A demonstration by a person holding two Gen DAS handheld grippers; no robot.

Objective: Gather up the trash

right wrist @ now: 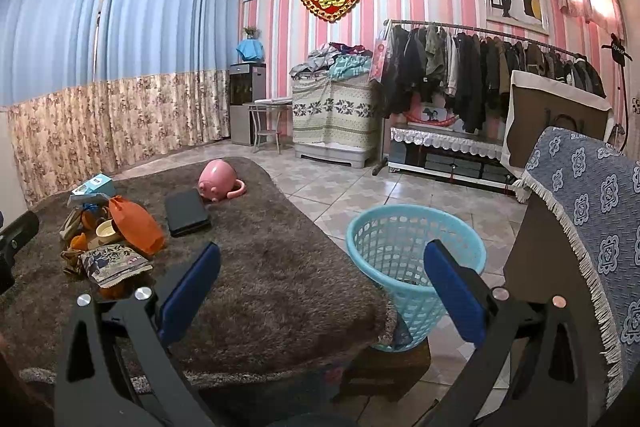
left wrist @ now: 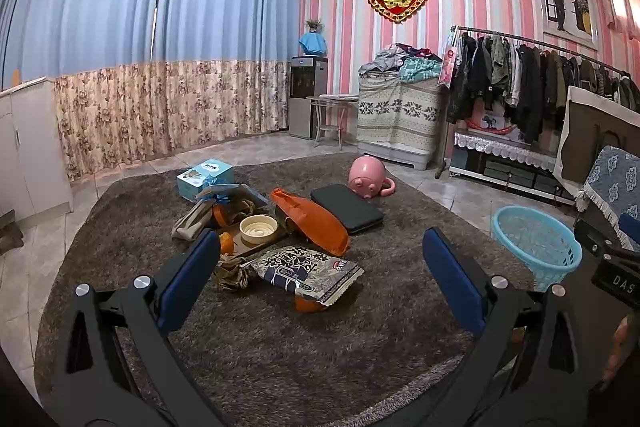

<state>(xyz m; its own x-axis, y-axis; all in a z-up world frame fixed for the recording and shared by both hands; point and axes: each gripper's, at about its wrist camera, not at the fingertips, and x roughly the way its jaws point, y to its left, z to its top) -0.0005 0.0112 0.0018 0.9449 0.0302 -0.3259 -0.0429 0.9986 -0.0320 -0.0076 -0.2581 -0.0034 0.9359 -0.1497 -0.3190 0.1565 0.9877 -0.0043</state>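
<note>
A pile of litter lies on the brown shag rug (left wrist: 280, 339): a printed snack bag (left wrist: 308, 271), an orange bag (left wrist: 312, 223), a crumpled brown wrapper (left wrist: 230, 273), orange peels (left wrist: 226, 243) and a cream bowl (left wrist: 258, 228) on a tray. My left gripper (left wrist: 320, 287) is open and empty, held above the rug just short of the snack bag. My right gripper (right wrist: 320, 291) is open and empty, between the rug and the light-blue mesh basket (right wrist: 412, 267). The basket also shows in the left wrist view (left wrist: 536, 247). The pile shows at the left of the right wrist view, with the snack bag (right wrist: 114, 263) nearest.
A blue tissue box (left wrist: 204, 177), a black flat case (left wrist: 346, 213) and a pink pig-shaped pot (left wrist: 366, 179) lie on the rug. A chair with a blue cover (right wrist: 592, 211) stands right of the basket. A clothes rack (right wrist: 480, 75) and a covered cabinet (right wrist: 334, 115) line the far wall.
</note>
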